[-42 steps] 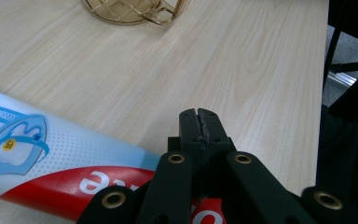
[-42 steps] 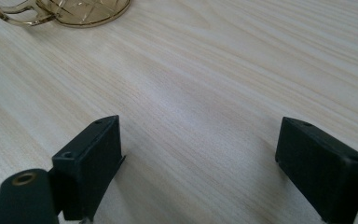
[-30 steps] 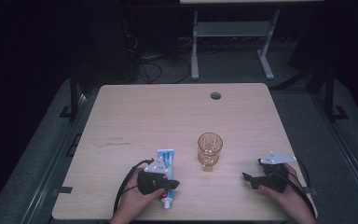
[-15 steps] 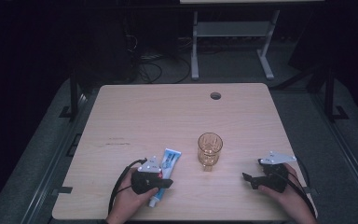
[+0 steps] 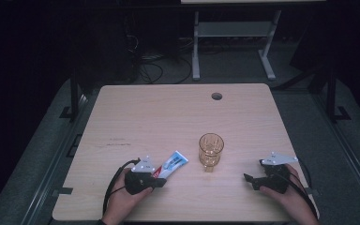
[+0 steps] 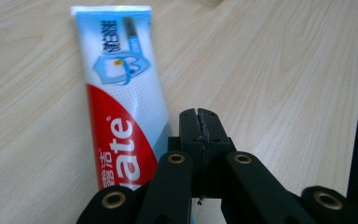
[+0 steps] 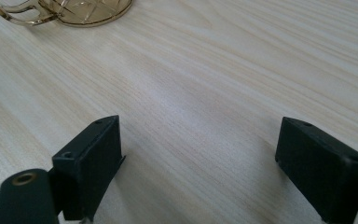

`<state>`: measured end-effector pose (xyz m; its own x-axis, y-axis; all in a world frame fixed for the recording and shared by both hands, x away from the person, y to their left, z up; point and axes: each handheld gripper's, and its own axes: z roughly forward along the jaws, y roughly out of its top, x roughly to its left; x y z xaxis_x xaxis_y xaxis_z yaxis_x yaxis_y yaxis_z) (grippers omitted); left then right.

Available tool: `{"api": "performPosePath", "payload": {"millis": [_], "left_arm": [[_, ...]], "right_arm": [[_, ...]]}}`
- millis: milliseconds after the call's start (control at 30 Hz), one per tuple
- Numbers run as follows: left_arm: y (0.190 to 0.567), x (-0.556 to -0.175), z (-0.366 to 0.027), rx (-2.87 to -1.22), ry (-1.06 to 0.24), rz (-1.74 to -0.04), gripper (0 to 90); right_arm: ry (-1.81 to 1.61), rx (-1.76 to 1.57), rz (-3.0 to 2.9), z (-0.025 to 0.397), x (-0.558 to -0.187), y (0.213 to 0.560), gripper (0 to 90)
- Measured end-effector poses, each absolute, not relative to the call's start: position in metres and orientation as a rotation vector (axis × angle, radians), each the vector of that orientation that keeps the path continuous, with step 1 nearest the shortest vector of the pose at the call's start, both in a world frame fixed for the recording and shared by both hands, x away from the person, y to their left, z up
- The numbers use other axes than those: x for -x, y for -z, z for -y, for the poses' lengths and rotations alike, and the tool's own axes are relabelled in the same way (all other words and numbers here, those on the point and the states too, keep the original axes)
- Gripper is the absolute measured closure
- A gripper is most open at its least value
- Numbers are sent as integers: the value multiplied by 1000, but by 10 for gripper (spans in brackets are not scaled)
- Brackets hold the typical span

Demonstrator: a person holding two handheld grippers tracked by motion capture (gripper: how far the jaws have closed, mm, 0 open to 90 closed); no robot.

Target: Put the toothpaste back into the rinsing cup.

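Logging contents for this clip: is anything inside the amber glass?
The amber glass stands upright on the table and looks empty from the high view, with only its patterned wall and base visible. Its tinted wall could hide a thin layer at the bottom.

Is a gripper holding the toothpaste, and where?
No. The red, white and blue toothpaste tube lies beside the shut left gripper, not between its jaws; the right gripper is open, empty.
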<state>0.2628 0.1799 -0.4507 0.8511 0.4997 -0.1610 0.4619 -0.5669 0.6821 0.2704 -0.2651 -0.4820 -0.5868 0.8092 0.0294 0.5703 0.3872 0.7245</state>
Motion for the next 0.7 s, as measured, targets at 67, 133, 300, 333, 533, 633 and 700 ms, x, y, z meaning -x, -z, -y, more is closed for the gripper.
{"api": "performPosePath", "payload": {"millis": [67, 133, 300, 333, 533, 633, 700], "left_arm": [[451, -263, -180, -2262, -67, -696, 900], [451, -263, -181, -2262, -69, -700, 900], [448, -262, -181, -2247, -58, -686, 900], [446, -262, -181, -2241, -59, -683, 900], [436, -262, -177, -2239, -74, -660, 778], [432, -264, -176, -2242, -91, -655, 707], [429, -266, -174, -2232, -107, -669, 661]], "right_arm": [[-1017, -1203, -2322, 265, -270, 482, 135], [-1017, -1203, -2322, 265, -270, 482, 135], [-1017, -1202, -2322, 265, -270, 482, 135], [-1018, -1202, -2323, 265, -270, 482, 135], [-1018, -1203, -2322, 265, -270, 482, 135], [-1018, -1202, -2323, 265, -270, 482, 135], [-1018, -1202, -2322, 265, -270, 482, 135]]}}
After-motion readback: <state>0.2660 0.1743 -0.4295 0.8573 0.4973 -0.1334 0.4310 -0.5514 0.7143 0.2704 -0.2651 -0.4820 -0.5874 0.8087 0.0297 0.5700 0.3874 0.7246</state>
